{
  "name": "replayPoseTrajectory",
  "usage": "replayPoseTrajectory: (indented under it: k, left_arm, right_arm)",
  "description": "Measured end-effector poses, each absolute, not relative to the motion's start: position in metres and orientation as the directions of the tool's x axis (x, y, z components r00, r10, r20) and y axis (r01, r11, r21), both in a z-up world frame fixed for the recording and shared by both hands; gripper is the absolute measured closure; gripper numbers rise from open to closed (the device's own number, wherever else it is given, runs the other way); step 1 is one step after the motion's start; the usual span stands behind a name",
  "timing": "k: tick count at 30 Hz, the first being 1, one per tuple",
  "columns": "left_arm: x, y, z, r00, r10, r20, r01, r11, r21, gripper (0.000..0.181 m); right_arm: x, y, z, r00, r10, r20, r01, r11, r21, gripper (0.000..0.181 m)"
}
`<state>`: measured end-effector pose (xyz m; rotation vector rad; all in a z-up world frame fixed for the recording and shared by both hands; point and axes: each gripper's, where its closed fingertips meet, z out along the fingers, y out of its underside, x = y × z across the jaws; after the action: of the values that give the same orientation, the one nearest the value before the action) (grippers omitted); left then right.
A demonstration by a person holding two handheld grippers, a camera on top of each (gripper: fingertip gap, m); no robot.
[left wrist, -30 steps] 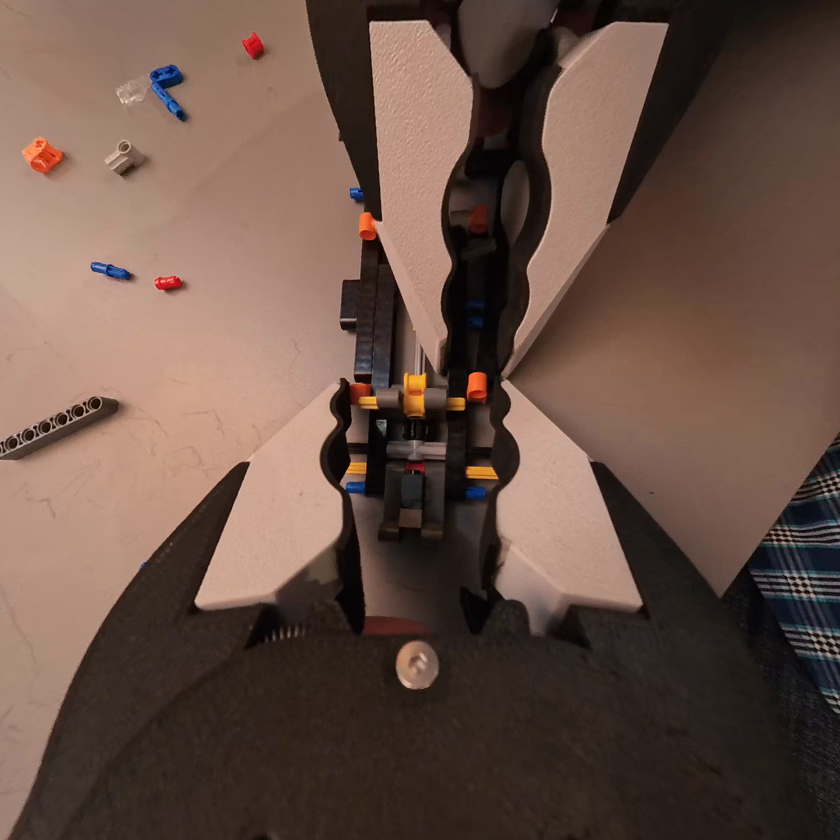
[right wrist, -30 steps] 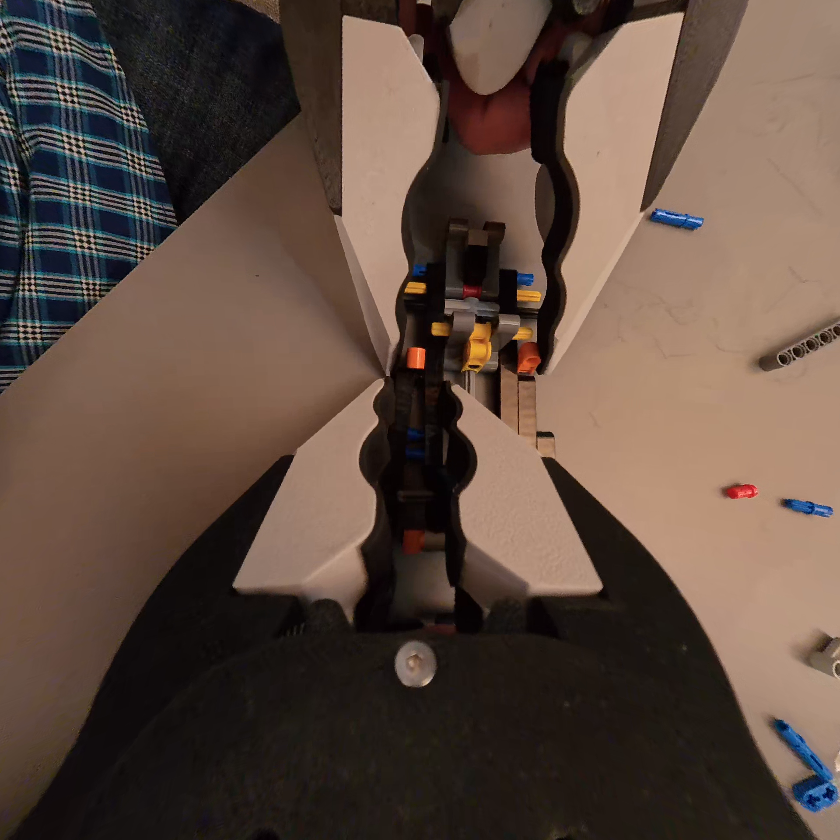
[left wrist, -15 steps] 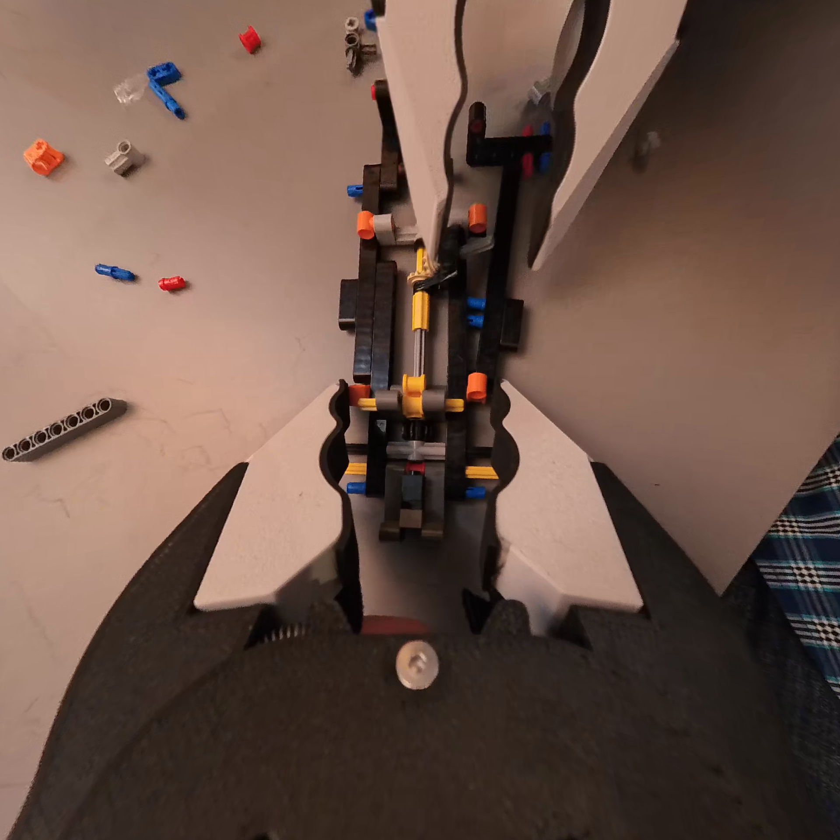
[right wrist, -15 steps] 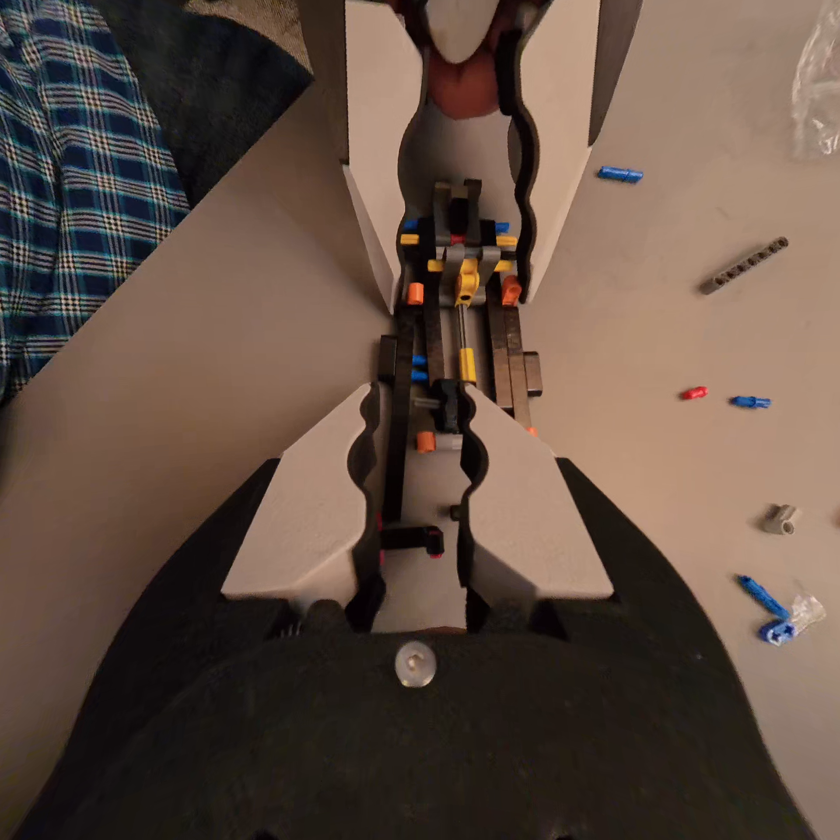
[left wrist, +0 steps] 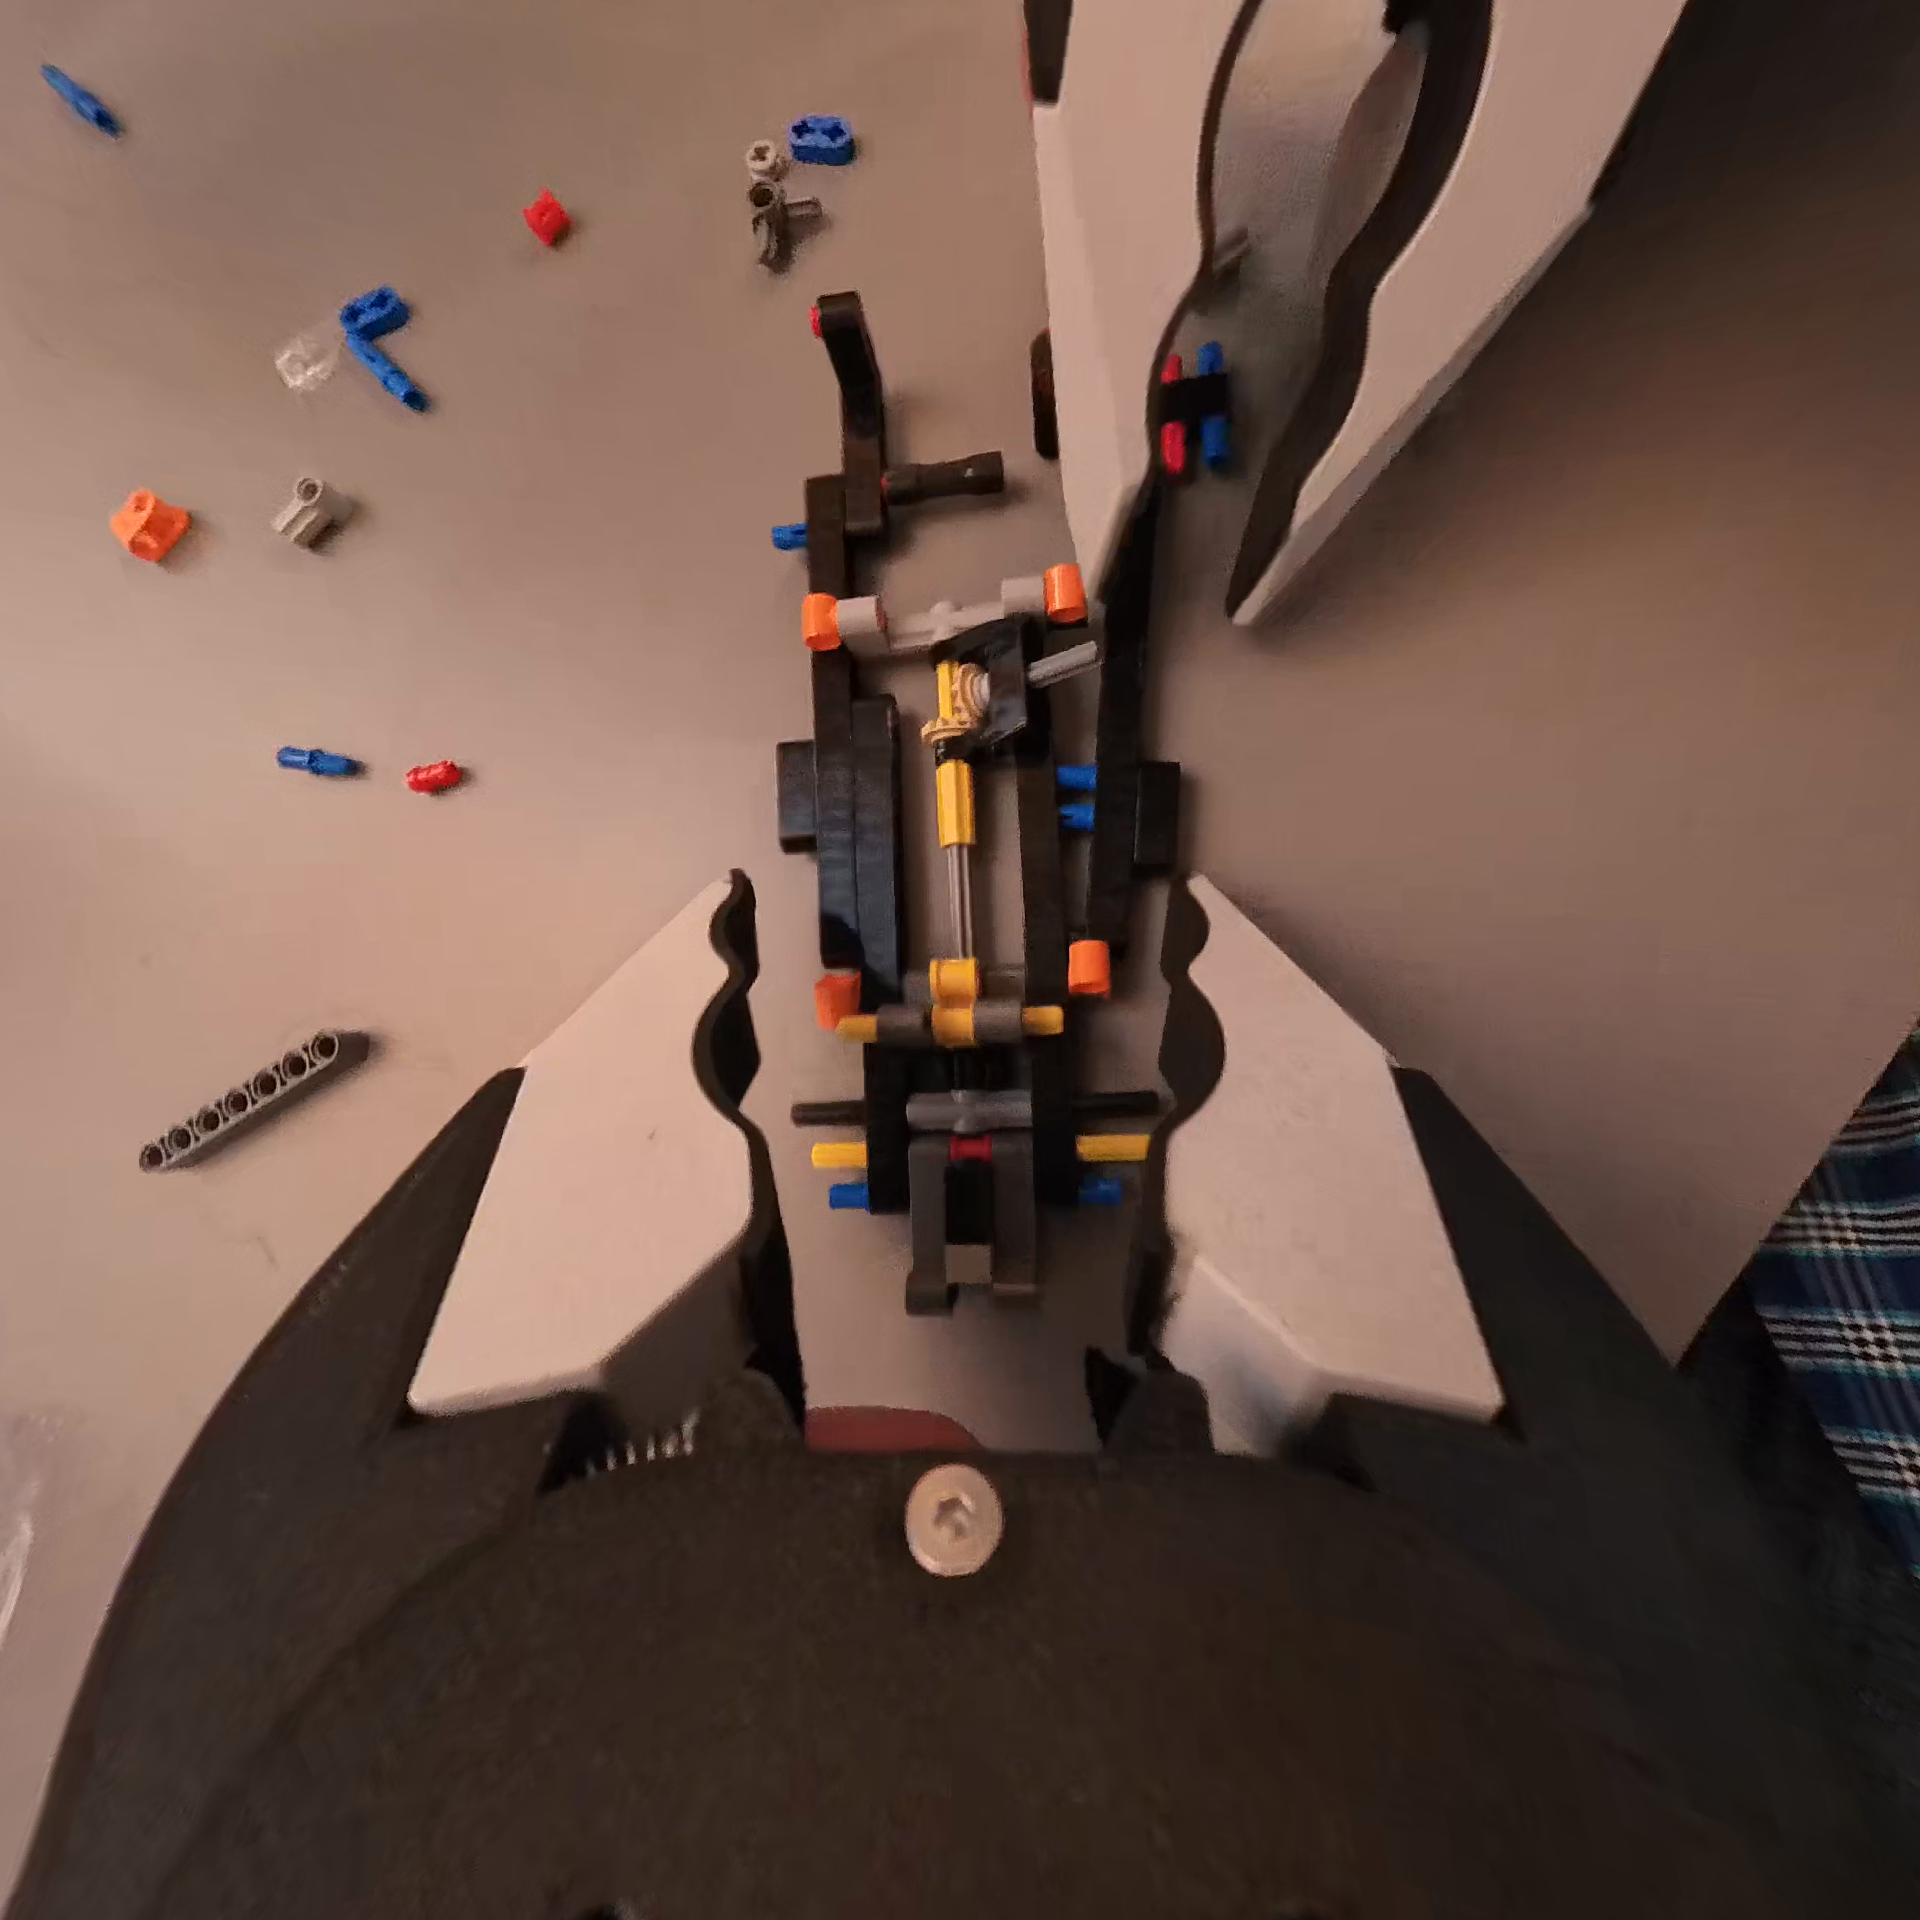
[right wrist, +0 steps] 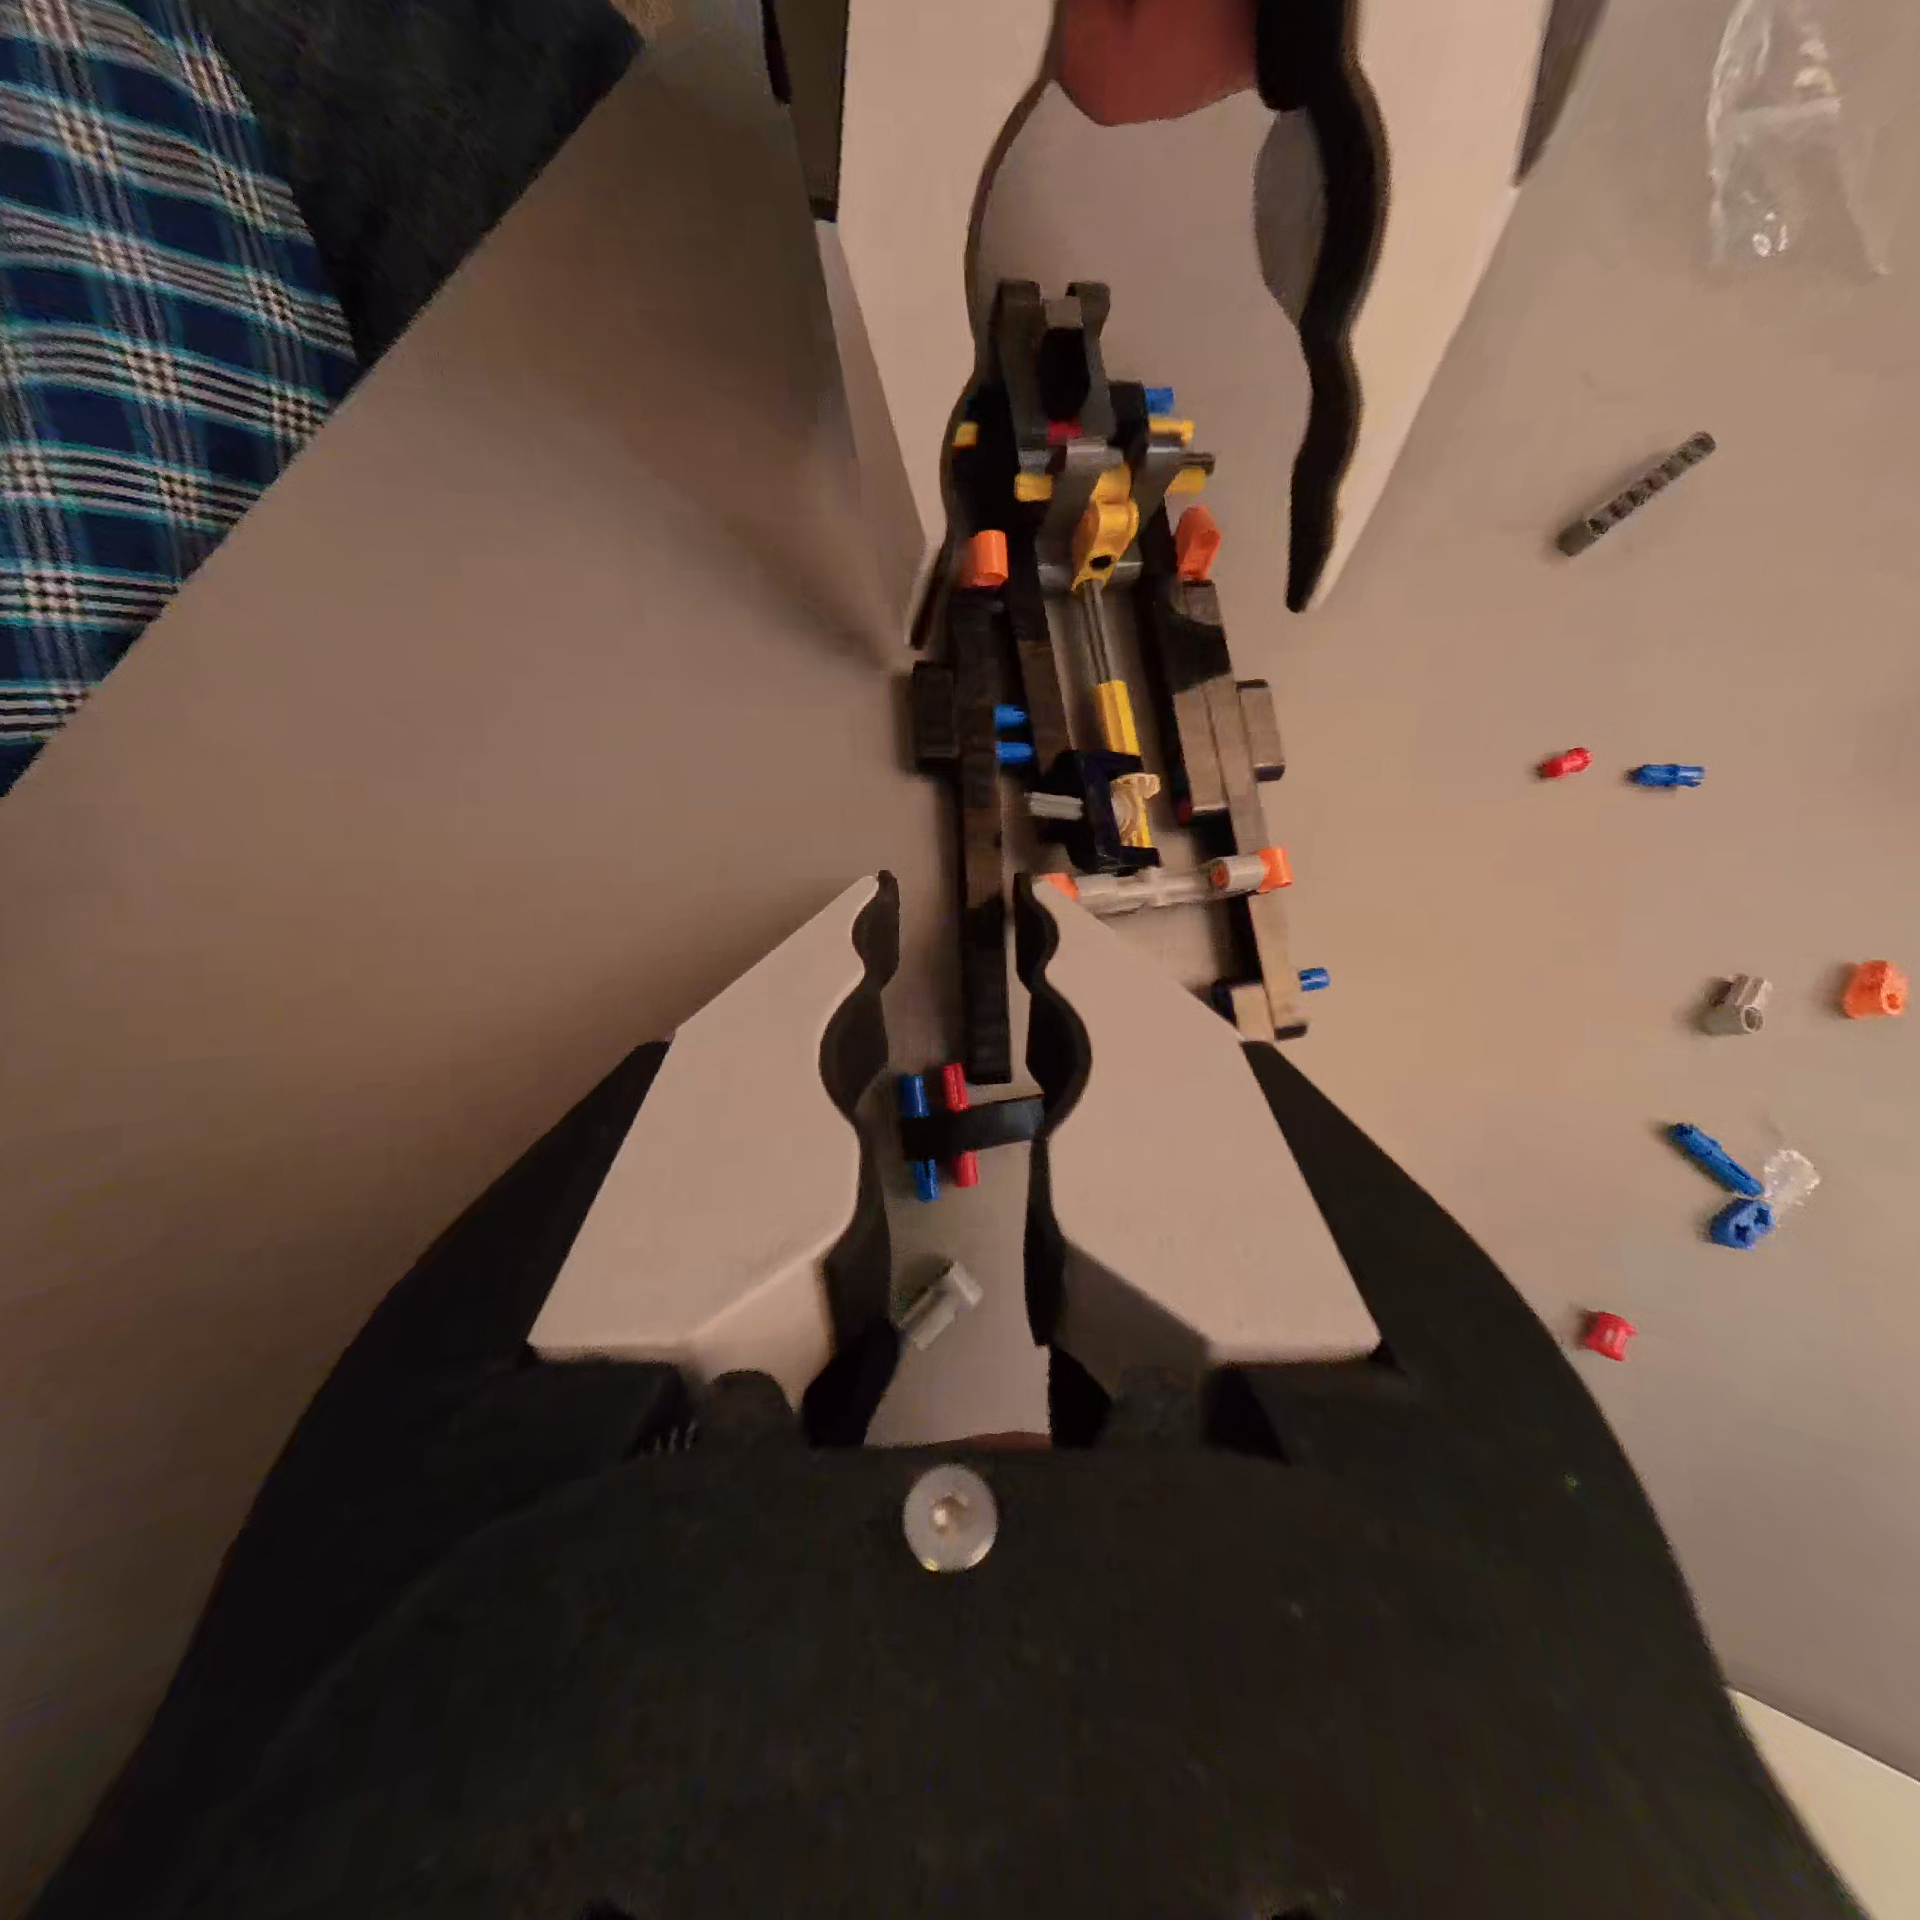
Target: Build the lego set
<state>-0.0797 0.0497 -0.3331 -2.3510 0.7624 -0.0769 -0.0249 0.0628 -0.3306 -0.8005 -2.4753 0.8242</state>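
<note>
Smooth beige tabletop (left wrist: 1558,831) stretches under both my grippers, with blue plaid cloth (right wrist: 135,416) off its edge. My left gripper (left wrist: 961,904) stands wide, its white wavy-edged fingers (left wrist: 623,1195) flanking the near end of the long black Technic lego frame (left wrist: 862,810) without clamping it. That frame lies flat on the table, running straight away from me: dark grey fork at the near end, yellow axle connectors, a yellow-and-clear piston down the middle, orange bushes at the corners, blue and red pins sticking out sideways.

Left of the frame, loose parts lie scattered: a grey holed beam (left wrist: 255,1101), a red pin (left wrist: 433,776), a blue pin (left wrist: 317,762), an orange connector (left wrist: 149,523), a grey connector (left wrist: 310,511).

At the frame's far end, my right gripper (right wrist: 956,894) is narrowed around one black side rail (right wrist: 982,966); whether the pads actually press it, I cannot tell. A small grey pin (right wrist: 940,1304) lies between its fingers.
</note>
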Motion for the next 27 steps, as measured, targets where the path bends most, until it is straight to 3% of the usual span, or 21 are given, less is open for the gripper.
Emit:
replayPoseTrajectory:
  k: [8,22,27]
  left_arm:
    - [-0.077,0.056,-0.340,0.805,-0.585,-0.098,-0.527,-0.629,-0.572,0.106]
    - [-0.072,0.066,-0.341,0.798,-0.598,-0.071,-0.527,-0.635,-0.565,0.091]
    - [-0.071,0.068,-0.345,0.810,-0.583,-0.066,-0.514,-0.651,-0.559,0.100]
  right_arm:
    - [-0.034,0.067,-0.336,-0.723,0.649,0.237,0.381,0.661,-0.646,0.181]
    - [-0.035,0.077,-0.337,-0.704,0.662,0.257,0.385,0.660,-0.645,0.173]
    - [-0.036,0.077,-0.337,-0.700,0.669,0.252,0.387,0.651,-0.653,0.175]
